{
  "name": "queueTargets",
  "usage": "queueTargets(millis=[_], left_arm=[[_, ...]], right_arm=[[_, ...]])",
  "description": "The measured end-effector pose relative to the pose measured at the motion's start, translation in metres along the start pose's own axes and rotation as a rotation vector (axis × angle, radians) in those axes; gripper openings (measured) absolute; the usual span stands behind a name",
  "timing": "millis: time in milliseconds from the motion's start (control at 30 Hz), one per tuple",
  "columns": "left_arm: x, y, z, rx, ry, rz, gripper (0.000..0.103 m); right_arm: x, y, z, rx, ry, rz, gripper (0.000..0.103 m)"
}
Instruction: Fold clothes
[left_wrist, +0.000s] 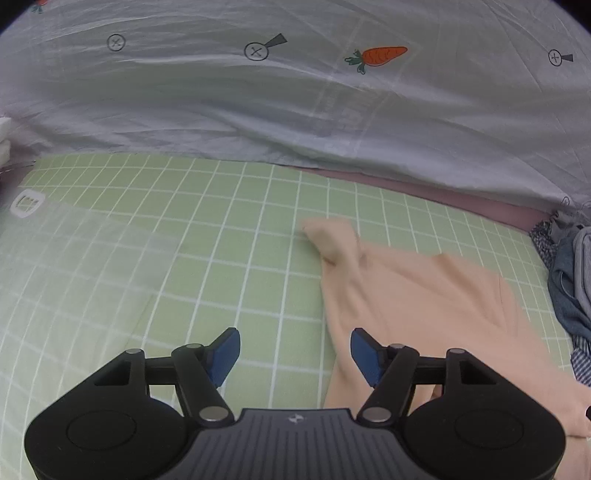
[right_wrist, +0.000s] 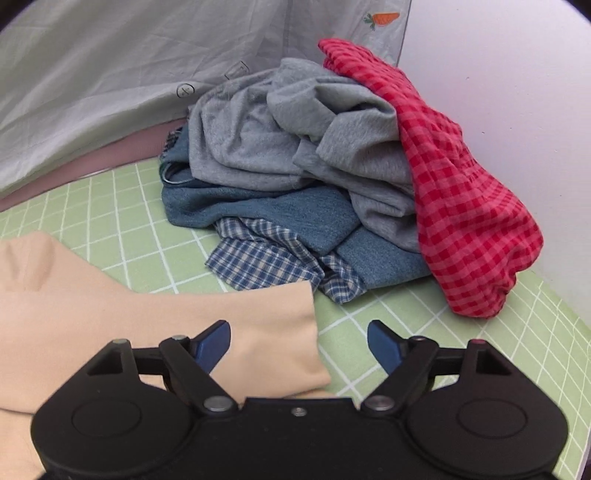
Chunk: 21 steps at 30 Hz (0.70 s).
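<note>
A peach-coloured garment (left_wrist: 424, 295) lies spread on the green checked sheet (left_wrist: 184, 240), with a bunched end pointing up-left. My left gripper (left_wrist: 295, 352) hovers open over the garment's left edge, nothing between its blue pads. In the right wrist view the same peach garment (right_wrist: 184, 321) shows a sleeve-like end lying flat. My right gripper (right_wrist: 299, 345) stands open above that end; its left fingertip (right_wrist: 214, 343) is over the cloth and the right one is over bare sheet, neither pressing on it.
A pile of clothes (right_wrist: 314, 166) sits at the back right: grey, blue denim, blue plaid and a red checked piece (right_wrist: 472, 206). A pale carrot-print quilt (left_wrist: 295, 92) runs along the far side. A white wall (right_wrist: 517, 74) stands right of the pile.
</note>
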<state>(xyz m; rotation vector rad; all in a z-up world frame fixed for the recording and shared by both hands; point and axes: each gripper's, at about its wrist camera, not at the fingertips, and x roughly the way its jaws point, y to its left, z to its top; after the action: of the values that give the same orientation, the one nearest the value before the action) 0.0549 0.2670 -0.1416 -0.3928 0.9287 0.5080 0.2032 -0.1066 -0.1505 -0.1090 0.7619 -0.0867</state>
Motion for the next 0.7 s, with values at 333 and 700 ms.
queueTargets(millis=[333, 700], left_arm=[[-0.068, 0.038, -0.120, -0.009, 0.140, -0.008, 0.067], [-0.104, 0.082, -0.157, 0.055, 0.144, -0.026, 0.067]], right_arm=[[-0.103, 0.069, -0.077, -0.154, 0.092, 0.399, 0.056], [-0.178, 0.110, -0.147, -0.208, 0.170, 0.542, 0.041]])
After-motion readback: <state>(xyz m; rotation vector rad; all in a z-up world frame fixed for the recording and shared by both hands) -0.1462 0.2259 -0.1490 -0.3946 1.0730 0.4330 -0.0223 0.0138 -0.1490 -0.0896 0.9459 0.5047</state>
